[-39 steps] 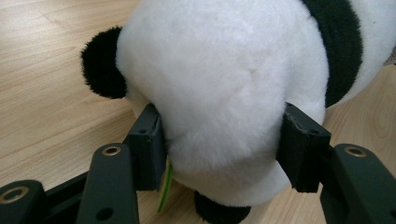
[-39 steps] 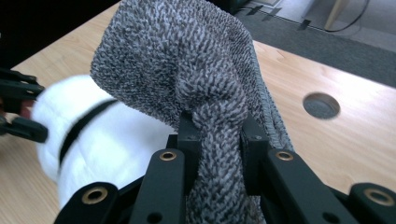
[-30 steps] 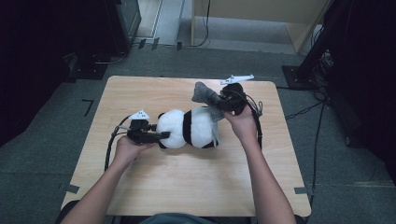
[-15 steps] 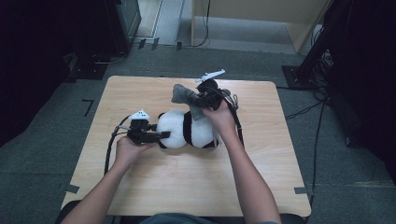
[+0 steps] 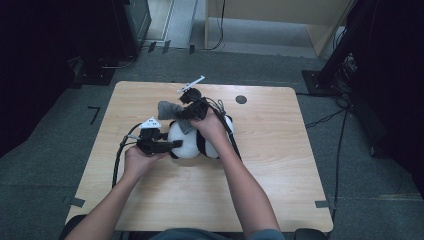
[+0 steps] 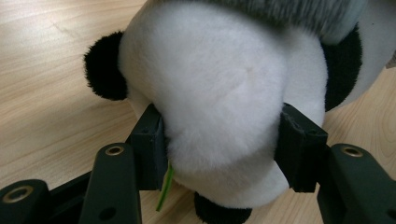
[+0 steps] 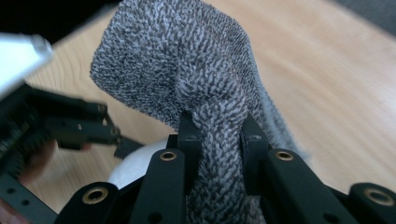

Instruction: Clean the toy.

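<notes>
A black-and-white panda plush (image 5: 194,144) lies on the wooden table (image 5: 280,165). My left gripper (image 5: 172,145) holds its white head from the left. In the left gripper view the gripper (image 6: 224,135) has both pads sunk into the fur of the panda (image 6: 219,79); its jaws have just been closing on it. My right gripper (image 5: 186,111) hovers over the panda's head, shut on a grey knitted cloth (image 5: 169,110). In the right gripper view the cloth (image 7: 177,60) bunches between the jaws of the gripper (image 7: 219,133) and fans out above them.
A small dark round spot (image 5: 241,99) marks the table's far side. Cables trail from both grippers across the table. A dark cabinet (image 5: 127,25) and a wooden unit (image 5: 280,15) stand on the floor beyond the table. The left gripper (image 7: 79,126) appears in the right gripper view.
My right hand has carried the grey cloth leftwards, from beyond the panda's rear to above its head. The left hand has stayed on the panda's head.
</notes>
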A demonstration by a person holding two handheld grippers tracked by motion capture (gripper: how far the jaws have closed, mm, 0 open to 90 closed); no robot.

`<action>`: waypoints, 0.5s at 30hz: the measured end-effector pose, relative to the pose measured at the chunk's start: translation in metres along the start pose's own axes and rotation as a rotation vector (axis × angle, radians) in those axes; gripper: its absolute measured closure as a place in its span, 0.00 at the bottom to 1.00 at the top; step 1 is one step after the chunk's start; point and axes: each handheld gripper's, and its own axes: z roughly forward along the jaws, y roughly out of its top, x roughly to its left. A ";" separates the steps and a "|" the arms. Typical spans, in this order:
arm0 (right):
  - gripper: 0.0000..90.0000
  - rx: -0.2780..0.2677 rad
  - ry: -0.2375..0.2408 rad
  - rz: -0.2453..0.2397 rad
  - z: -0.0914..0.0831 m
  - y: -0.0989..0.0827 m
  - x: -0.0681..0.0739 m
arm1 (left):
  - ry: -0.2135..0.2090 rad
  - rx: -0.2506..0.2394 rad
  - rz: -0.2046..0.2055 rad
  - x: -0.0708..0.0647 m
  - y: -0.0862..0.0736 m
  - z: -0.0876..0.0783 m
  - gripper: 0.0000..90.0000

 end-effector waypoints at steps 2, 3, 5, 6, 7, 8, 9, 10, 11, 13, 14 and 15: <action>0.86 0.015 -0.010 -0.014 0.006 -0.003 0.002 | -0.010 0.004 -0.011 0.002 0.000 0.000 0.49; 0.86 0.011 -0.006 -0.006 0.006 -0.004 0.000 | -0.010 0.001 -0.010 0.002 0.000 0.000 0.49; 0.86 0.022 -0.010 0.008 0.006 -0.005 -0.005 | -0.007 -0.005 -0.009 0.001 0.000 0.001 0.50; 0.86 0.025 -0.014 0.003 0.005 -0.006 -0.007 | -0.007 -0.005 -0.008 0.001 0.000 0.001 0.50; 0.86 0.031 -0.020 0.002 0.003 -0.007 -0.009 | -0.004 -0.003 -0.008 0.001 0.000 0.002 0.51; 0.86 0.038 -0.036 -0.003 0.002 -0.007 -0.011 | -0.006 -0.001 -0.013 0.001 0.000 0.002 0.52; 0.86 0.048 -0.053 -0.007 0.000 -0.008 -0.013 | -0.005 -0.001 -0.016 0.001 0.000 0.002 0.52; 0.86 0.058 -0.066 -0.001 -0.003 -0.010 -0.017 | -0.004 0.001 -0.014 0.001 0.000 0.002 0.52; 0.86 0.064 -0.070 0.005 -0.005 -0.011 -0.020 | -0.002 0.003 -0.014 0.001 0.000 0.002 0.53; 0.86 0.092 -0.098 0.016 -0.009 -0.015 -0.029 | 0.000 0.004 -0.015 0.001 0.000 0.002 0.53; 0.86 0.100 -0.109 0.015 -0.012 -0.017 -0.033 | 0.000 0.003 -0.014 0.001 0.000 0.002 0.53; 0.85 0.105 -0.118 0.015 -0.014 -0.020 -0.038 | -0.001 -0.001 -0.015 0.000 0.000 0.002 0.53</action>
